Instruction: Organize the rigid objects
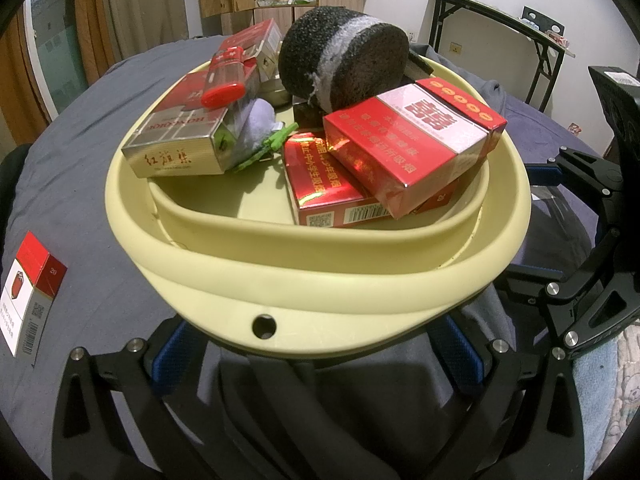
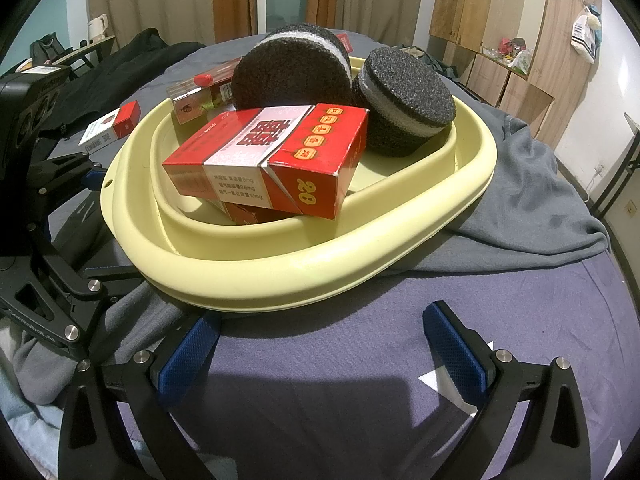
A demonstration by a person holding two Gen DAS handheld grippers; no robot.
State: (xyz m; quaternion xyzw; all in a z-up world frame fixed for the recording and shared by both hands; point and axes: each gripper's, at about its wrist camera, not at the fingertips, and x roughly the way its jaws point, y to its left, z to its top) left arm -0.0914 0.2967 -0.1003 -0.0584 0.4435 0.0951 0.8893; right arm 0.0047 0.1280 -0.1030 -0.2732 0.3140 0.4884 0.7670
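At the far left of the left wrist view, a red-and-white cigarette pack (image 1: pixel 30 294) lies alone on the grey-blue bed sheet (image 1: pixel 88 216), well apart from the pale yellow basin (image 1: pixel 320 276). Inside the basin, a silver-and-red cigarette pack (image 1: pixel 176 140) sits at the left with a red-capped lighter (image 1: pixel 228 76) on top. A green clip (image 1: pixel 266 146) lies just beside it. Behind, a black sponge disc with a white band (image 1: pixel 340 60) stands on edge. At the right, a red cigarette pack (image 1: pixel 412 140) rests tilted on another red pack (image 1: pixel 324 188). The left gripper (image 1: pixel 316 354) is spread wide, its blue pads under the basin's near rim, grasping nothing. In the right wrist view, the right gripper (image 2: pixel 320 354) is also wide apart and empty, just near of the basin, where a second sponge disc (image 2: pixel 404 104) leans at the right.
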